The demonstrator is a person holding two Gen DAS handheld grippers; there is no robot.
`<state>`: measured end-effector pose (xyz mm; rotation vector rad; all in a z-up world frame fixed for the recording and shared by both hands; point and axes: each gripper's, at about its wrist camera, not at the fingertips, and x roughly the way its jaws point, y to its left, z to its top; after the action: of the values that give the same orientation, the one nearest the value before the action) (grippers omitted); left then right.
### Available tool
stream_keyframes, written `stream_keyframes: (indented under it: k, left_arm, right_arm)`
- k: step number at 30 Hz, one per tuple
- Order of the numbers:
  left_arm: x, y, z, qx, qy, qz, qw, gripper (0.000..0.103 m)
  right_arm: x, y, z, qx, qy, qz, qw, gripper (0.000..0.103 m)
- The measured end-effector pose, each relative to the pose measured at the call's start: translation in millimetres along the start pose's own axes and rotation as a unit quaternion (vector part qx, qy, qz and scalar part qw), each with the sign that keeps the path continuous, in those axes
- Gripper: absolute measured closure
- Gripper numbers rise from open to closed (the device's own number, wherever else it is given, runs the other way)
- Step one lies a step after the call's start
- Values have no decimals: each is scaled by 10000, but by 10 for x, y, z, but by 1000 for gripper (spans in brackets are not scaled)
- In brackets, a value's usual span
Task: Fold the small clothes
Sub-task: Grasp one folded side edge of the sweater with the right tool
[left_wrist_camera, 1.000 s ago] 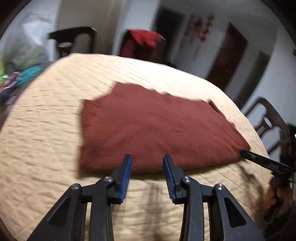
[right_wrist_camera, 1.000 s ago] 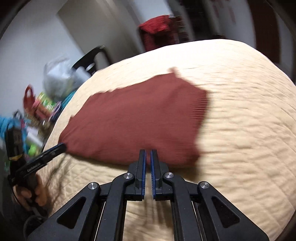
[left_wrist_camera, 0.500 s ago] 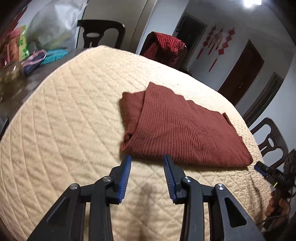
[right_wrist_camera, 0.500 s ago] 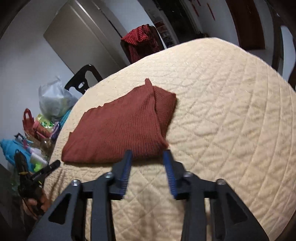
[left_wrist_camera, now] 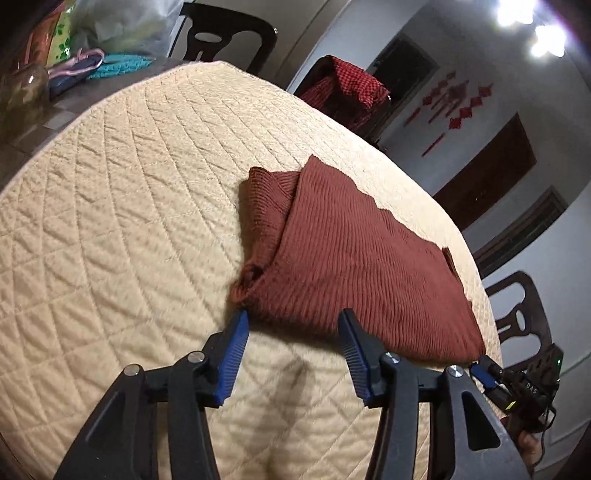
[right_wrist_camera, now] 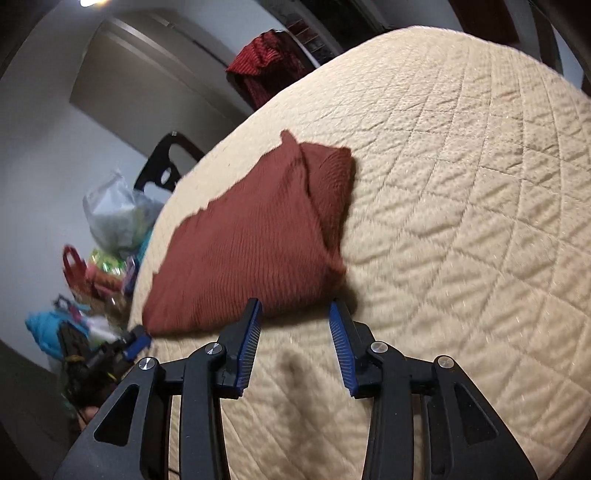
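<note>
A quilted beige cover [left_wrist_camera: 122,229] fills both frames, the rust knit [left_wrist_camera: 354,258] lying mid-frame. The left gripper [left_wrist_camera: 293,354] is opening, the right gripper [right_wrist_camera: 295,339] half-spread; both empty. Nip the near hem at both corners and lift evenly

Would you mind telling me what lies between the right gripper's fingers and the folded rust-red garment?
Nothing: in the right wrist view the right gripper stands open at the garment's near edge, with only bare quilted cover below the fingers.

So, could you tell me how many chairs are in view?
3: one behind the table's far left edge, one draped with red cloth, one at the right. Others may be hidden.
</note>
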<state>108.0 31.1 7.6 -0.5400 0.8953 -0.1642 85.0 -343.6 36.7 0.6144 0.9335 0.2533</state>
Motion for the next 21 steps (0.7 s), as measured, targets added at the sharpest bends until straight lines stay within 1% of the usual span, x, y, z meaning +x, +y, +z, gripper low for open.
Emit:
stream_keyframes:
  k: [5, 8, 10, 11, 12, 14, 18, 19, 21]
  left_arm:
    - [31, 72, 46, -350, -111, -217, 9991, 50]
    - [31, 100, 38, -355, -187, -232, 9989, 53]
    - [44, 110, 30, -355, -220, -153, 9990, 66]
    - [55, 139, 34, -387, -205, -149, 9989, 68]
    - [62, 155, 38, -431, -216, -168, 9987, 72]
    - [72, 159, 54, -407, -232, -133, 9988, 78]
    - [55, 106, 60, -250, -189, -71, 9995, 91]
    - [20, 83, 57, -192, -228, -61, 9995, 93]
    - [-65, 44, 46, -74, -298, -87, 9995, 94]
  right_arm:
    - [25, -60, 53, 355, -91, 153, 9992, 64]
    - [20, -88, 58, 473, -172, 202, 9985, 64]
    - [26, -97, 71, 514, -202, 218, 9982, 64]
    - [31, -100, 80, 534, -209, 211, 9981, 69]
    - [44, -103, 93, 558, -200, 178, 9981, 79]
    - [85, -119, 115, 584, -161, 137, 9981, 85]
    - [51, -96, 117, 531, -215, 181, 9982, 88]
    - [27, -90, 109, 509, -226, 199, 9983, 88]
    - [-36, -69, 83, 457, -240, 221, 9984, 89]
